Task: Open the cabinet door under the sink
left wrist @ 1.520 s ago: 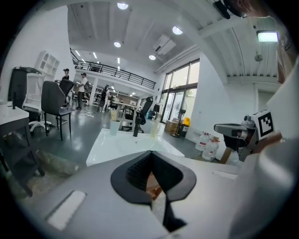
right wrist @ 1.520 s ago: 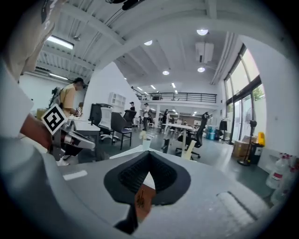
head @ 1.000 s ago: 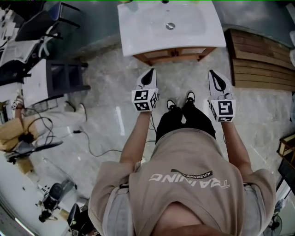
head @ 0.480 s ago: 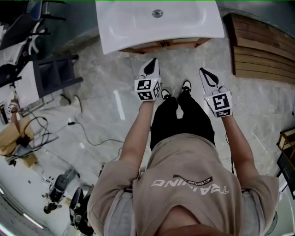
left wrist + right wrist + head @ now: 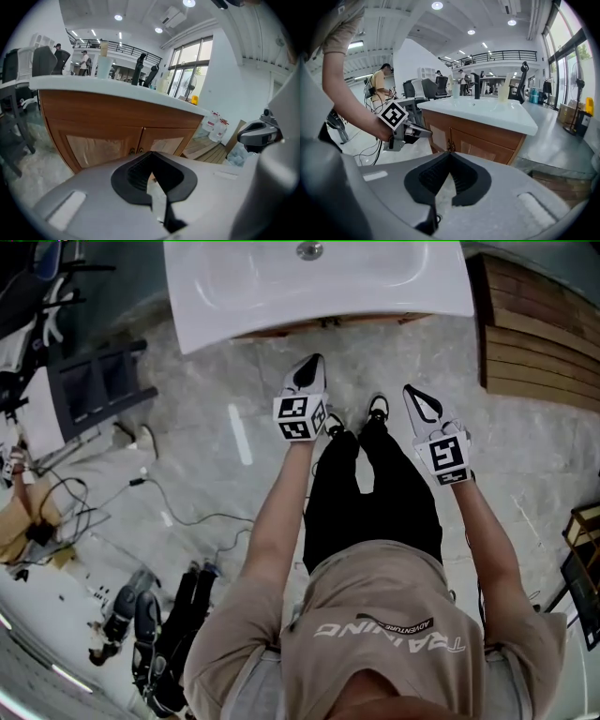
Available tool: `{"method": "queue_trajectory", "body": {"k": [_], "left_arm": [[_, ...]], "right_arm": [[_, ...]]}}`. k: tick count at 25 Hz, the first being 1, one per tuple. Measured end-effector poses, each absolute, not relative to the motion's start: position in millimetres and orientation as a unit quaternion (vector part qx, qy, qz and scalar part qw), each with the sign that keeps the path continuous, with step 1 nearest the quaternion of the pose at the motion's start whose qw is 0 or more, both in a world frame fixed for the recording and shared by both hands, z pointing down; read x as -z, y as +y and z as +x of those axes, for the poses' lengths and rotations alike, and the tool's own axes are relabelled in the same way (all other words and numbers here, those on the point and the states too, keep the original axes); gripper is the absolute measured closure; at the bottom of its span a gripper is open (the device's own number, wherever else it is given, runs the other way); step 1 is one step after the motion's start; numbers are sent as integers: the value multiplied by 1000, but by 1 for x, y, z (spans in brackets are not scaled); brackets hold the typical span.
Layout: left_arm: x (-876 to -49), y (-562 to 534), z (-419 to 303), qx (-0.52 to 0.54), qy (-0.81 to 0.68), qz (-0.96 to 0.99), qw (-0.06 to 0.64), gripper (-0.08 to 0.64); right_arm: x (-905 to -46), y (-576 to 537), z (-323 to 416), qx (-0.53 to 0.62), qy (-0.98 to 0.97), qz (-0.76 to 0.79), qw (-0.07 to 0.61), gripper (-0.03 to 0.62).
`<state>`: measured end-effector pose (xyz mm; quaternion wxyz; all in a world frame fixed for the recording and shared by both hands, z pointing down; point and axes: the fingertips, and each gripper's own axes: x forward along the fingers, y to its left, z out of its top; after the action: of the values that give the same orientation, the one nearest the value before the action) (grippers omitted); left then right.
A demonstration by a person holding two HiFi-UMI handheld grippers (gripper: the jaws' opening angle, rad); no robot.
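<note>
The white sink top [image 5: 319,287] fills the head view's upper edge, with the wooden cabinet [image 5: 323,326] just showing beneath it. In the left gripper view both cabinet doors [image 5: 96,147] stand closed, their small knobs [image 5: 136,150] side by side at the centre seam. My left gripper [image 5: 307,369] is shut on nothing and points at the cabinet from a short way off, straight at the knobs [image 5: 151,153]. Farther right and a bit farther back, my right gripper [image 5: 418,397] is also shut and empty. It looks at the closed doors [image 5: 480,143] and the left gripper [image 5: 423,132].
Stacked wooden planks [image 5: 539,329] lie right of the sink. A dark metal frame [image 5: 98,385] stands to the left, with cables [image 5: 178,521] and black equipment [image 5: 159,634] on the marble floor. Water jugs [image 5: 214,129] sit beyond the cabinet's right end. A black faucet [image 5: 138,70] rises from the sink.
The person has stepped closer to the sink, and both grippers have moved forward toward the cabinet front. Both stay shut and empty.
</note>
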<state>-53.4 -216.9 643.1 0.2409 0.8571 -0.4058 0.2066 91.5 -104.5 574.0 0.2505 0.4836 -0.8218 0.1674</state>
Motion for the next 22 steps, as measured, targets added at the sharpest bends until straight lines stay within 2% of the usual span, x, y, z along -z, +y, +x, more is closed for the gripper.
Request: {"method": "queue_trajectory", "body": {"k": [3, 11, 22], "left_arm": [[-668, -218, -48, -204, -398, 857, 257, 543], [-729, -220, -45, -163, -409, 827, 348, 543], [-765, -258, -55, 138, -430, 688, 568, 545]], "right_arm": [[-599, -108, 83, -150, -829, 464, 275, 591], [-637, -113, 57, -156, -848, 431, 263, 591], [-663, -126, 63, -186, -840, 447, 246, 591]]}}
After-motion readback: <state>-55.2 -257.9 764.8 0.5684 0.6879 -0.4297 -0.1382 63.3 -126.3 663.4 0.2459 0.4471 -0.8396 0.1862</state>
